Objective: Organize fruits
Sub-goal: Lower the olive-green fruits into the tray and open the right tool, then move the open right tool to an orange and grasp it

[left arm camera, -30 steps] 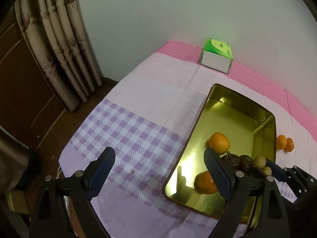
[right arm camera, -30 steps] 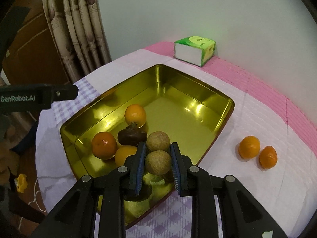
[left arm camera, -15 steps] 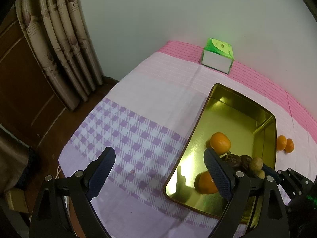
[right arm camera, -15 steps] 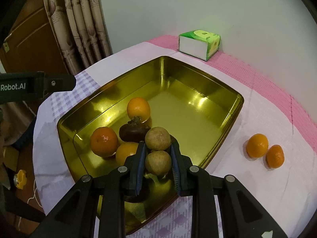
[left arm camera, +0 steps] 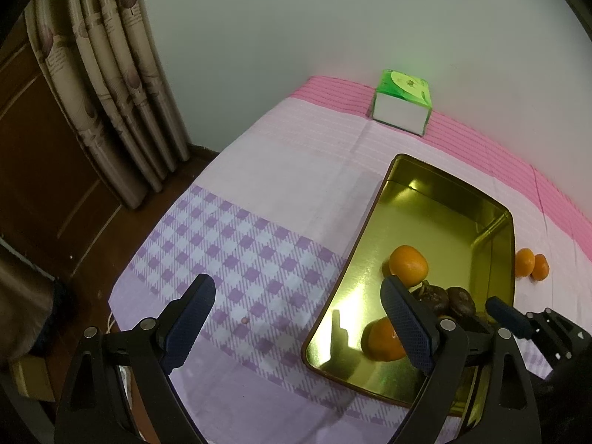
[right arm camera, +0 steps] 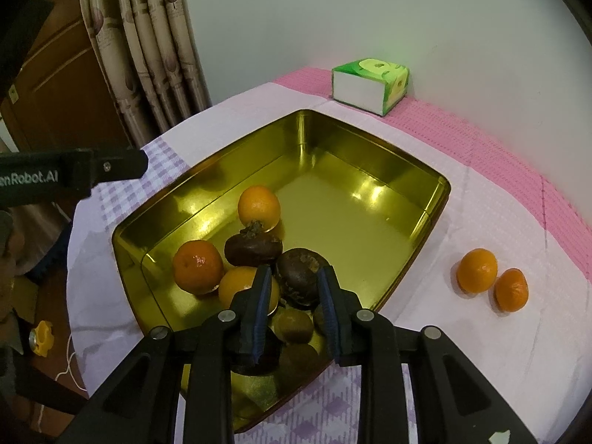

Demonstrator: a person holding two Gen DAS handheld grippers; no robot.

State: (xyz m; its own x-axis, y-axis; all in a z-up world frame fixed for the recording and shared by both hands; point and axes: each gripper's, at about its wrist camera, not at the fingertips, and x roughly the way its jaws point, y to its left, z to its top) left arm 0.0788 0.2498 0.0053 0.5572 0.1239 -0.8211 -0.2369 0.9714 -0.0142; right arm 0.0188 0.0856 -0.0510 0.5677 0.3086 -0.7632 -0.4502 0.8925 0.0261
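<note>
- The right tongs (right arm camera: 295, 270) hung tilted down over the near end of the gold tray (right arm camera: 333, 137). They were narrowly parted, just opening, and pinched nothing.
- A small brown fruit (right arm camera: 292, 323) lay on the tray floor below the gap between the jaws, clear of both pads as far as could be seen. It looked to have been set there, with the narrow gap letting it settle rather than roll.
- Just beyond the tips sat two dark, wrinkled fruits (right arm camera: 253, 248). Three oranges were clustered with them, the farthest orange (right arm camera: 259, 205) behind the rest. Keeping the pile at the near end left the far half of the tray bare, probably for what was still to come.
- Well off to the right of these tongs, outside the tray, two loose oranges (right arm camera: 476, 270) touched each other on the cloth-covered surface (left arm camera: 259, 192). They seemed the obvious next pick-ups.
- The left tongs (left arm camera: 296, 283) were spread wide and empty, hovering over the checked cloth with the tray's left rim just inside the right-hand jaw. Parked there, they stayed out of the working side.
- A green tissue box (right arm camera: 370, 85) stood far ahead of both tongs by the wall and played no part in the sorting.
</note>
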